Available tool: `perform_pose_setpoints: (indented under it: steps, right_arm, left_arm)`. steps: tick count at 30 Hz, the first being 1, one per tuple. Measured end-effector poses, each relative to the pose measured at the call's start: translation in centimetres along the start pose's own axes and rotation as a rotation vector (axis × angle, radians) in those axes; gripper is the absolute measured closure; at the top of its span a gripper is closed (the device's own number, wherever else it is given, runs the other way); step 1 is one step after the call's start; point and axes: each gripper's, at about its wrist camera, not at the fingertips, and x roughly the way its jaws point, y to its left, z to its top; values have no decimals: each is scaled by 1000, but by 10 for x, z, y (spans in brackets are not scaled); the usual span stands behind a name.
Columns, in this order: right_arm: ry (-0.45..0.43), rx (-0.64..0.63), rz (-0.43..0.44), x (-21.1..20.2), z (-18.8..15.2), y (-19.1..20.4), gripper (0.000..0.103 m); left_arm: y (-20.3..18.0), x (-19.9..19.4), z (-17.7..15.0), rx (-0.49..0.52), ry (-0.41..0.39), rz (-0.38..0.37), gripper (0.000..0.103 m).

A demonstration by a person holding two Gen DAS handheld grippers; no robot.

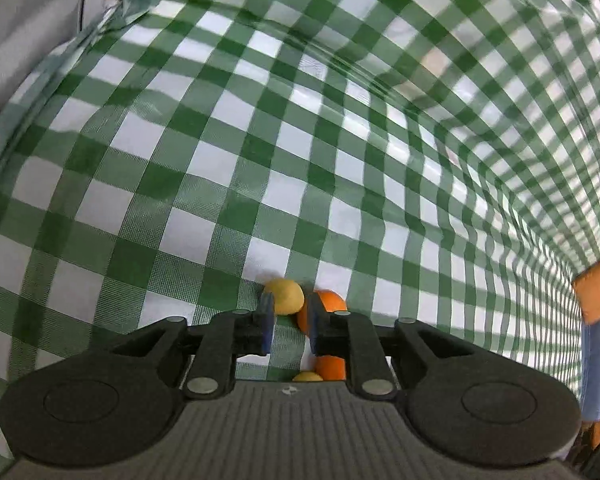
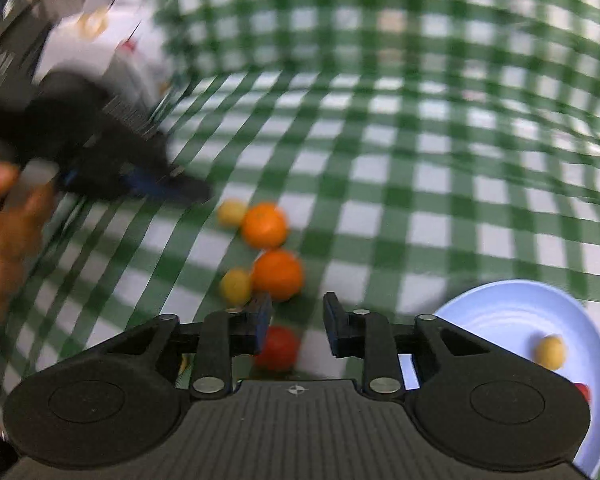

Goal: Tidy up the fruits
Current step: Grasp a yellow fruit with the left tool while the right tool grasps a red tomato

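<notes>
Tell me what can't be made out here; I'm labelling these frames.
- Left wrist view: lower orange and yellow fruit mostly hidden behind the left tongs.
- Right wrist view: red item on the blue plate, cut off by the right tongs.
- Right wrist view: motion blur smears the top-left clutter.

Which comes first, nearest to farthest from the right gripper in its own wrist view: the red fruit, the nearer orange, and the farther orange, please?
From the right gripper:
1. Red fruit, just below its left finger.
2. Nearer orange, just ahead, slightly left.
3. Farther orange, beyond it, toward the left gripper.
</notes>
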Motion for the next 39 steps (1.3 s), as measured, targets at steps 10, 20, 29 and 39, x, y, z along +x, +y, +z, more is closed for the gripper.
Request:
perform_pose_setpoints:
  steps: [10,20,29,39]
  right_arm:
    - [102,-74,-41,25,-17,16,57]
    - [55,-56,-54,20,-14,13,71]
    - [92,-13,-73,30,-15,5,71]
    - [18,26,-78,9,-7,-4,71]
  left_arm:
    - [8,26,0,-84,18,12,70]
    - [-1,22,3,-37,-14,53,73]
    - [6,24,-2,28,33,109,73]
    - [-9,3,-7,111,-15,103,74]
